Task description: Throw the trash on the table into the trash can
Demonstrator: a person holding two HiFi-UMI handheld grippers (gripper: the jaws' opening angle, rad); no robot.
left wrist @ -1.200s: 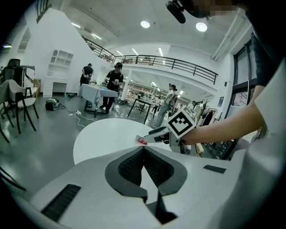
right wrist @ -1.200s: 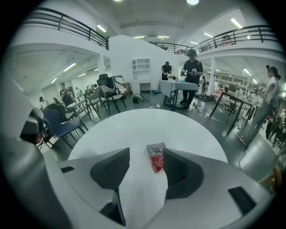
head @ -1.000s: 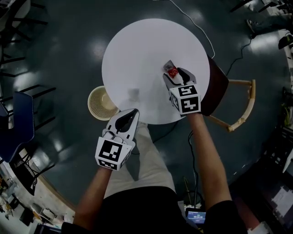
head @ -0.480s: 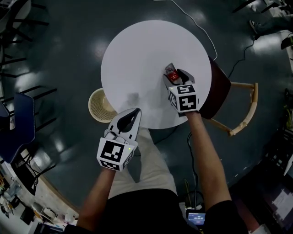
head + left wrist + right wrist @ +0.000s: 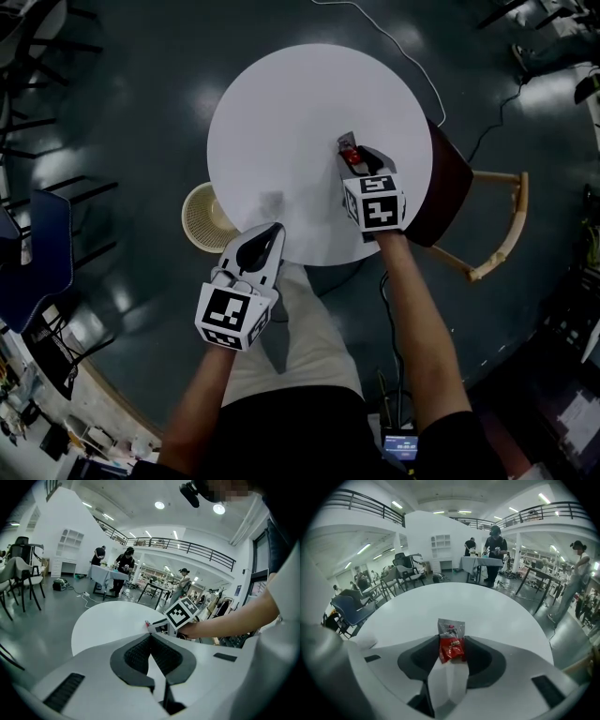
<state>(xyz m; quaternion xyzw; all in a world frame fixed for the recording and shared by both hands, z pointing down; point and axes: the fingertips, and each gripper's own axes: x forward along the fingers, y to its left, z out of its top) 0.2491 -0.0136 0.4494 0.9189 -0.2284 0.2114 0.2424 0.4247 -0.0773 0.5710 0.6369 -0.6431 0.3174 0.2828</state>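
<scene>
A small red and silver snack packet (image 5: pixel 352 153) (image 5: pixel 451 644) lies on the round white table (image 5: pixel 281 103), right of its middle. My right gripper (image 5: pixel 359 156) (image 5: pixel 451 648) points down at it. Its jaws have just been closing, and the pads now touch both sides of the packet. My left gripper (image 5: pixel 265 232) (image 5: pixel 151 637) is shut and empty, hanging at the table's near edge. A woven beige trash can (image 5: pixel 208 216) stands on the floor at the table's near left, just left of that gripper.
A pale crumpled scrap (image 5: pixel 273 198) lies on the table near the left gripper. A dark red chair (image 5: pixel 452 173) with a wooden frame stands against the table's right side. A cable (image 5: pixel 417 70) runs over the dark floor behind. Other chairs stand far left.
The right gripper has sunk a little over the packet and its jaws have narrowed onto it. The left gripper has stayed where it was, shut.
</scene>
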